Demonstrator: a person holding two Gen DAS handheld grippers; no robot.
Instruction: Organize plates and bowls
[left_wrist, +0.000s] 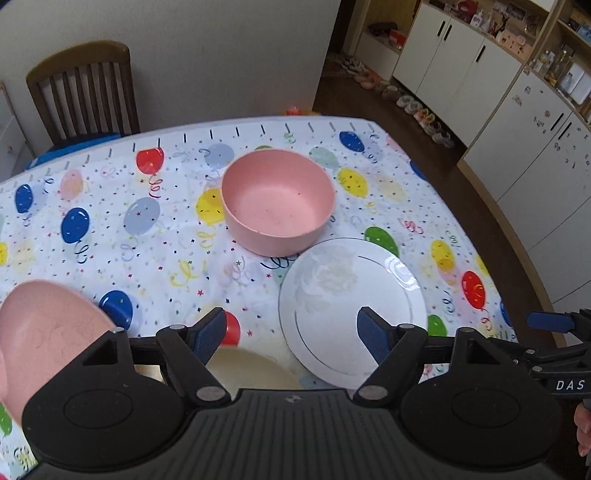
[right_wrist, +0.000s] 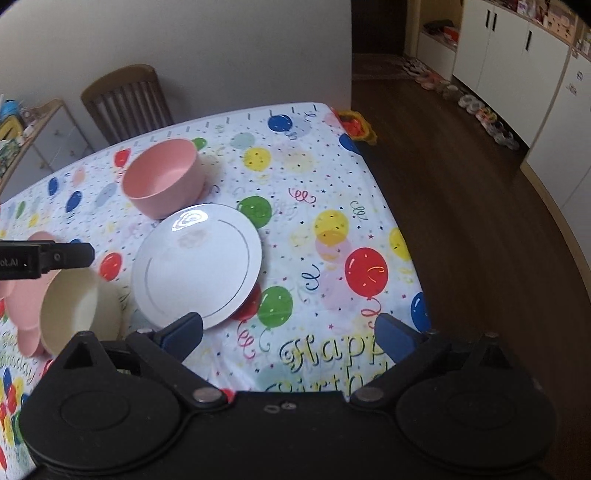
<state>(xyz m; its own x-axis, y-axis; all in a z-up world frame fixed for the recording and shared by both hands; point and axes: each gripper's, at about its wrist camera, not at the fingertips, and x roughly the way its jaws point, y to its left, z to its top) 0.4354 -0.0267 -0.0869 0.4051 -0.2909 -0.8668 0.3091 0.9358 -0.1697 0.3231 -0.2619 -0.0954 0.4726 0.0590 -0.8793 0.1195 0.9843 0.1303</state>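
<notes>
A pink bowl (left_wrist: 279, 201) (right_wrist: 164, 177) stands upright on the balloon tablecloth. A white plate (left_wrist: 351, 308) (right_wrist: 197, 266) lies just in front of it. A cream bowl (right_wrist: 79, 312) (left_wrist: 255, 369) sits left of the plate, beside a pink plate (left_wrist: 44, 332) (right_wrist: 24, 306). My left gripper (left_wrist: 291, 334) is open and empty, hovering above the cream bowl and the white plate's left edge. My right gripper (right_wrist: 290, 334) is open and empty, above the cloth right of the white plate; its tip shows in the left wrist view (left_wrist: 550, 321).
A wooden chair (left_wrist: 83, 92) (right_wrist: 127, 101) stands at the table's far side. The table's right edge (right_wrist: 399, 221) drops to a wooden floor. White cabinets (left_wrist: 480, 81) and shoes line the far wall. A shelf (right_wrist: 33, 140) stands at the left.
</notes>
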